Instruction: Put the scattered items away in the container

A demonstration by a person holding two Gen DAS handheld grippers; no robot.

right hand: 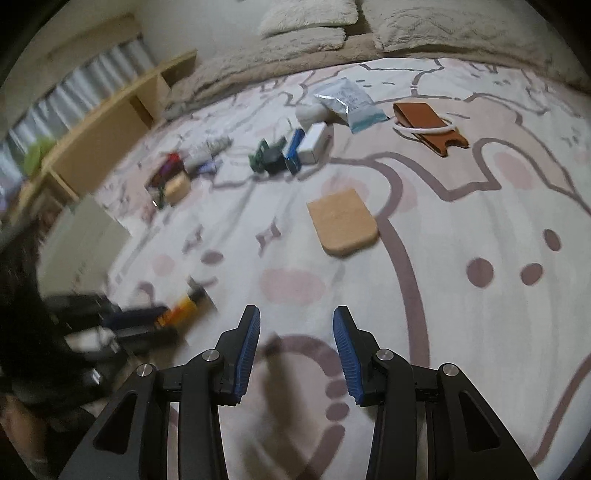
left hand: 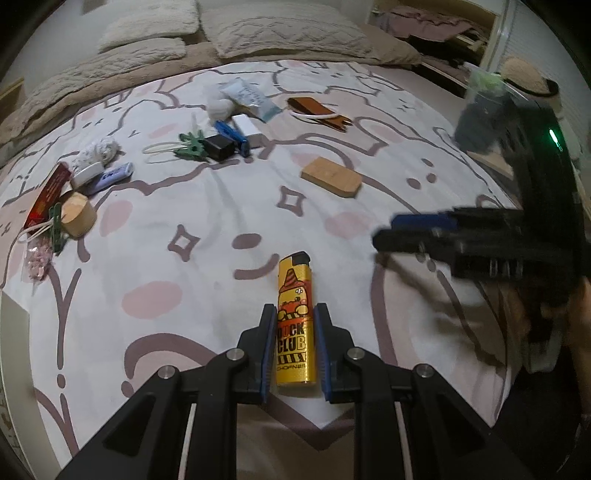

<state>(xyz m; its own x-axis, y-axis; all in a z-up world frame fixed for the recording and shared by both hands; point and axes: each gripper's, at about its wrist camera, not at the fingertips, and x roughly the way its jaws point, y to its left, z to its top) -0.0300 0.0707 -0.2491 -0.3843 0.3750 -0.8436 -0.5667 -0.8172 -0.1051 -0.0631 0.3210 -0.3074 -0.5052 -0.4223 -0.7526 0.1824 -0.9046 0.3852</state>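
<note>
My left gripper [left hand: 295, 310] is shut on a yellow lighter [left hand: 295, 295] that points away from me, just above the patterned bedspread [left hand: 207, 295]. In the right wrist view the lighter [right hand: 183, 306] and the left gripper [right hand: 147, 317] are a blur at lower left. My right gripper [right hand: 295, 314] hangs over bare bedspread with its blue pads [right hand: 245, 354] apart and nothing between them. The left wrist view shows it from the side [left hand: 388, 232], blurred. A flat wooden block [left hand: 331, 177] [right hand: 343, 225] lies ahead of both.
Scattered further back are a brown leather sleeve [right hand: 428, 123], a plastic pouch [right hand: 347, 101], a white box [right hand: 313, 142], a black cube [left hand: 218, 147] and a round wooden box [left hand: 77, 218]. A blurred clear container [left hand: 484, 110] sits at far right. Pillows [left hand: 280, 29] line the back; a wooden shelf [right hand: 96, 136] stands left.
</note>
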